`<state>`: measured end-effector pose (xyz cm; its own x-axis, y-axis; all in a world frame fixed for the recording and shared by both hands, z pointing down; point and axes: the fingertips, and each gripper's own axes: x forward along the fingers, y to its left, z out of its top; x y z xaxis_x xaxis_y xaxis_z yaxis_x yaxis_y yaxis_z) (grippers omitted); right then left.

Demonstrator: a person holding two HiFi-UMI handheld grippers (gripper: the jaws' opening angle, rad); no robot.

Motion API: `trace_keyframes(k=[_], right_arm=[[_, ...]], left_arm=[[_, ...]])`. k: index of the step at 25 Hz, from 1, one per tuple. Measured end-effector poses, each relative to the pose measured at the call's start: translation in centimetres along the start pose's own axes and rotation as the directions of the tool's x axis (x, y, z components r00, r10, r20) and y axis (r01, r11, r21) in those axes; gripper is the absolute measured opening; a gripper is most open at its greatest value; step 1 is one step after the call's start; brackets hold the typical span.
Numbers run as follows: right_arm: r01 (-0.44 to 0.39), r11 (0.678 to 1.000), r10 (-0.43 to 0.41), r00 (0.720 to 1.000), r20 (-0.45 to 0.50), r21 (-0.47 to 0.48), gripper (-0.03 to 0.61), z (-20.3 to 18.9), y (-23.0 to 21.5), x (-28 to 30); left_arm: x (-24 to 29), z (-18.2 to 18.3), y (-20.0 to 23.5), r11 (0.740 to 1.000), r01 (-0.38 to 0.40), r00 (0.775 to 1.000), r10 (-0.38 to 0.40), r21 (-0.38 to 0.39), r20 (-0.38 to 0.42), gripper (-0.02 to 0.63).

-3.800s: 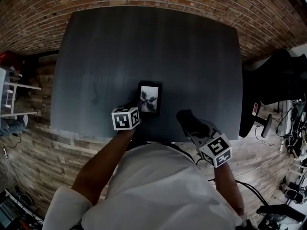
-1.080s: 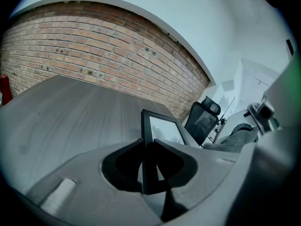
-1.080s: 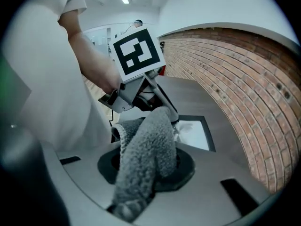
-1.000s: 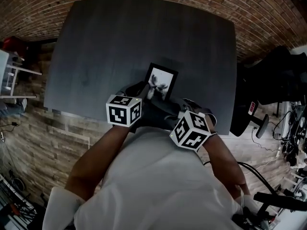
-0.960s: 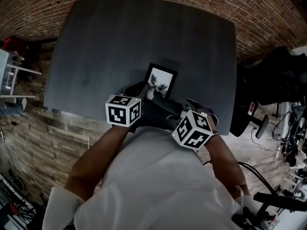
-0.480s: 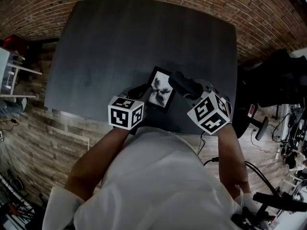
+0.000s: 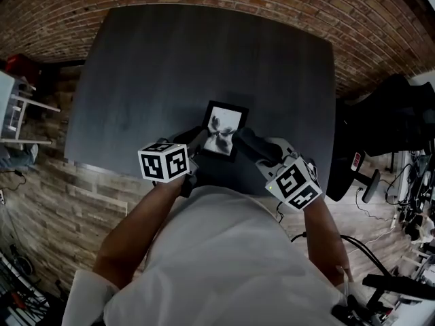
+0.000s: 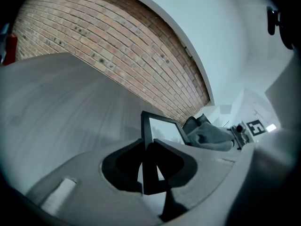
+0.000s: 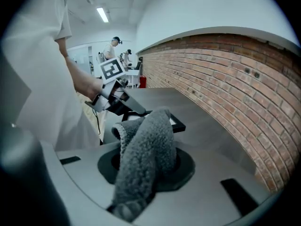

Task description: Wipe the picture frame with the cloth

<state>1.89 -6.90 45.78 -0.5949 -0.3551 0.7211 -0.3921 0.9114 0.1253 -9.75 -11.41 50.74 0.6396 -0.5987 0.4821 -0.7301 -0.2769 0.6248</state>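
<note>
Both pairs of jaws are occupied: the picture frame (image 7: 224, 129), mid-picture over the table (image 7: 204, 60), is pinched edgewise by the left gripper (image 7: 198, 140); the cloth (image 7: 249, 142) is clamped by the right gripper (image 9: 146, 166) beside it.

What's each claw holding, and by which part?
Left claw clamps the picture frame by its side edge. Right claw holds the cloth, pinched roughly mid-length, with the rest bunched above it.
</note>
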Motion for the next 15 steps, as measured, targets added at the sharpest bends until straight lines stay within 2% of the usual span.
trace_keyframes(k=[2, 3, 7, 9, 12, 15], right_arm=[[-0.02, 0.999, 0.019, 0.999, 0.041, 0.039, 0.086, 0.2, 0.5, -0.4], [-0.007, 0.998, 0.002, 0.998, 0.063, 0.068, 0.086, 0.4, 0.0, -0.7], [0.111, 0.974, -0.136, 0.984, 0.116, 0.2, 0.084, 0.1, -5.1, -2.1], [0.131, 0.96, -0.165, 0.979, 0.121, 0.248, 0.084, -0.2, -6.9, -2.1], [0.119, 0.953, -0.157, 0.981, 0.117, 0.279, 0.084, -0.6, -7.1, -1.6], [0.07, 0.955, -0.111, 0.986, 0.128, 0.287, 0.084, -0.8, -5.2, -1.2]], left_arm=[[-0.1, 0.0, 0.3, 1.0, 0.015, 1.0, -0.015, -0.026, -0.003, 0.077], [-0.2, 0.0, 0.4, 0.999, 0.025, 1.0, -0.025, -0.036, -0.005, 0.077], [-0.3, -0.2, -0.1, 0.995, 0.076, 0.997, -0.077, -0.072, -0.015, 0.077], [-0.2, -0.3, -0.8, 0.99, 0.105, 0.994, -0.107, -0.096, -0.016, 0.077], [-0.1, -0.7, -1.3, 0.985, 0.127, 0.991, -0.13, -0.119, -0.019, 0.077], [0.0, -0.9, -1.6, 0.978, 0.141, 0.99, -0.144, -0.152, -0.011, 0.077]])
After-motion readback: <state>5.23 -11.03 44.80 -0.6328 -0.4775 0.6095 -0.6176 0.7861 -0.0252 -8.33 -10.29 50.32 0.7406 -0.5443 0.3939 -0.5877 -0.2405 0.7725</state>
